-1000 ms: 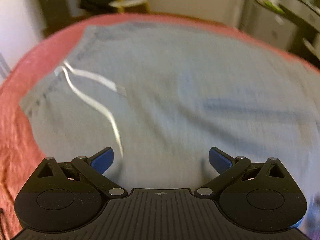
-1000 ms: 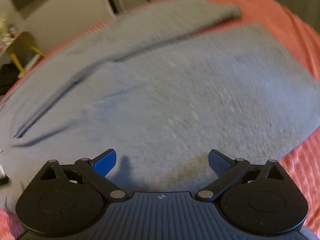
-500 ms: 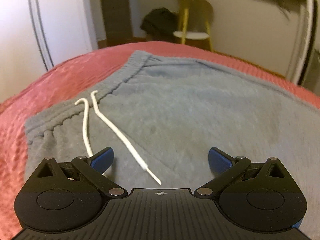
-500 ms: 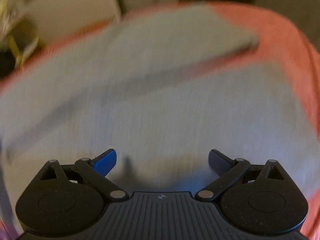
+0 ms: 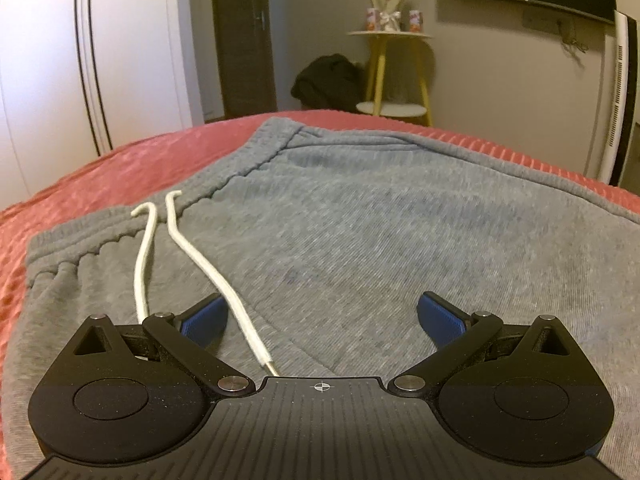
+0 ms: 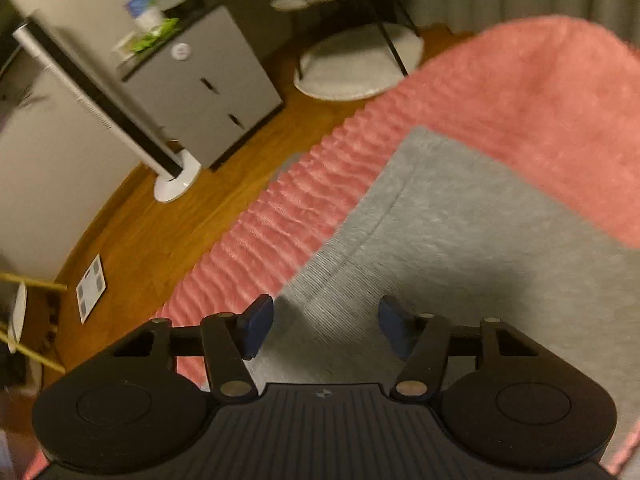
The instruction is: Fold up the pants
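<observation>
The grey fleece sweatpants (image 5: 360,240) lie flat on a coral-pink ribbed bedspread (image 5: 120,168), and the coming fold turns on their long axis: from the left gripper (image 5: 320,322) the elastic waistband (image 5: 224,184) runs across just ahead and to its left, while the legs stretch away to its right. The right gripper (image 6: 326,326) hangs over the far leg end, the hem corner (image 6: 416,136) ahead of its fingers and the cloth's long edge slanting down toward its left finger. The left gripper is therefore nearer the waist and the right nearer the cuffs. Both sets of jaws stand wide apart with nothing between them. Two white drawstring cords (image 5: 208,276) trail back from the waistband, one passing under the left gripper's left finger, and might snag a pinch there. Beyond the bed stand a yellow-legged side table (image 5: 390,76) and a grey cabinet (image 6: 200,92), well apart.
</observation>
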